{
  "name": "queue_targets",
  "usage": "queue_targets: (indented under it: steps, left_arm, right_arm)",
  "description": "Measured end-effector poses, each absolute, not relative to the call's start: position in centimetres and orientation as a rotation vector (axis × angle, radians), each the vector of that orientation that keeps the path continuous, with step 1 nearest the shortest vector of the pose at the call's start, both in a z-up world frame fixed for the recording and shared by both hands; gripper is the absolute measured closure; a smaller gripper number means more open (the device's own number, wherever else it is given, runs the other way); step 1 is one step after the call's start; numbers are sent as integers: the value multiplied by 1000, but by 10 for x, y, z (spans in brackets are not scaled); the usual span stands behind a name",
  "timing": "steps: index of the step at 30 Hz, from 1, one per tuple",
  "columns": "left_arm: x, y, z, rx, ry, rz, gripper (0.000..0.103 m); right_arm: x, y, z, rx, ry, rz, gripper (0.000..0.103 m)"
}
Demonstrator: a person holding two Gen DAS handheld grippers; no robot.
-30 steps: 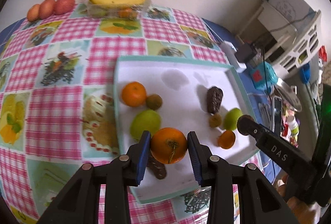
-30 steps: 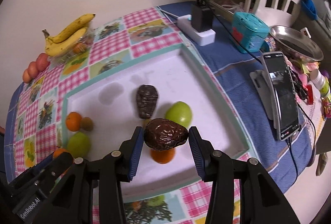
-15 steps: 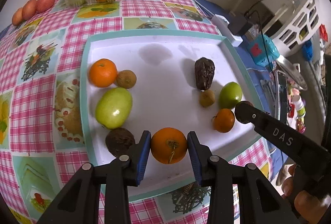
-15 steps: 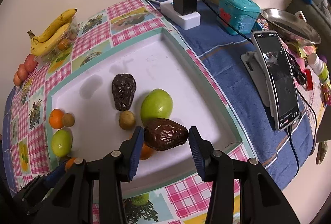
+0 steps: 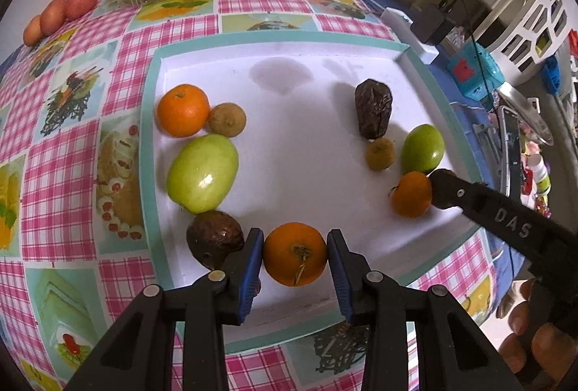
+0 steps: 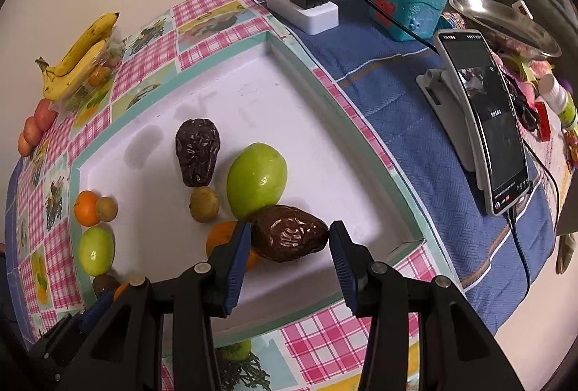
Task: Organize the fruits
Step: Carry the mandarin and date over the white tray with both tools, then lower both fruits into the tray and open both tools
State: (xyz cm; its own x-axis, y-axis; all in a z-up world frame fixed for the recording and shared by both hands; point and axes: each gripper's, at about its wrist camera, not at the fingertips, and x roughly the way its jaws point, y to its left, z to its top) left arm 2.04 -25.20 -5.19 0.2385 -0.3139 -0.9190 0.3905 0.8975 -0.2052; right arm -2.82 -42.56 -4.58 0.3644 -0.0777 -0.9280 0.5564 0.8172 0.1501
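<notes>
item: my left gripper [image 5: 294, 255] clamps orange [image 5: 294, 253]; right gripper [image 6: 289, 239] clamps wrinkled dark fruit [image 6: 289, 237]. next, i'd judge: set both on tray [image 5: 289, 40].

A home: a checked fruit-print tablecloth [image 5: 173, 26] is covering the desk, a phone [image 6: 484, 124] is charging beside a power strip [image 6: 307, 12].
</notes>
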Motion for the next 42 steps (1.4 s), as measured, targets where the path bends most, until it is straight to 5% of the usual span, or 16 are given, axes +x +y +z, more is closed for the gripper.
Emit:
queue_targets:
  steps: [25,42]
  left_arm:
    - [16,-266,-59,130,1238,-476,64]
    - [11,-249,-30,97,1195,-520,53]
  right_arm:
    - [-34,-443,-55,578,1136,-477,56]
    - [-36,-432,-37,535,1109,-503,55]
